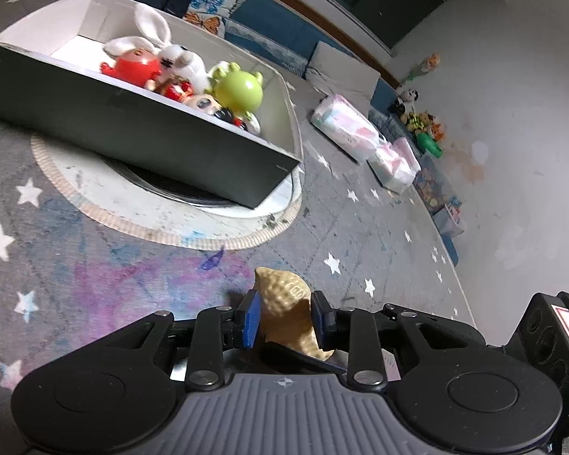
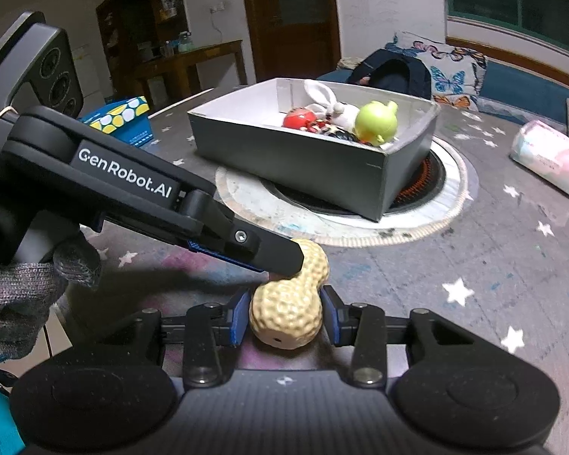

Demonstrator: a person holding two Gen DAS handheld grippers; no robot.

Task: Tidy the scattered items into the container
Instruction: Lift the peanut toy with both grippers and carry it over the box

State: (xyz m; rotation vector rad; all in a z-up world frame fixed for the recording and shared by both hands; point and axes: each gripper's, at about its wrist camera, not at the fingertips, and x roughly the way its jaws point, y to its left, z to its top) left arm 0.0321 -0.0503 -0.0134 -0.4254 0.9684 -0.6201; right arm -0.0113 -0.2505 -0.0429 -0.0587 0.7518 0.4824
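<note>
On the left of the right wrist view, the left gripper [image 2: 284,265] is being held by a gloved hand [image 2: 19,295] and is being angled down onto the far lobe of the peanut toy [image 2: 290,303]; in its own view the left gripper [image 1: 284,318] is seen with the blue pads [image 1: 251,318] closed in on the peanut toy [image 1: 288,311], so a grip is judged to be in place. Toward the middle, the near lobe of the same toy is being flanked by the right gripper [image 2: 284,318], its pads narrowed to just beside the shell; whether contact is being made cannot be told. Probably a two-handed hold or a handover is being set up, since the toy is bumpy and rounded and could be rolled out of a single pinch. Further back and to the right, the grey box [image 2: 307,163] is being used as the container, already loaded with a green toy [image 2: 375,123], a red toy [image 2: 299,118] and a white rabbit plush [image 2: 330,104]; the peanut is lying well apart from it, on the starry mat [image 2: 474,265]. Beneath the box a round white ring [image 2: 451,174] is being covered in part. Farthest right, a wrapped soft pack [image 2: 546,159] is being left on the mat, with butterfly cushions [image 2: 447,72] and a dark window behind.
</note>
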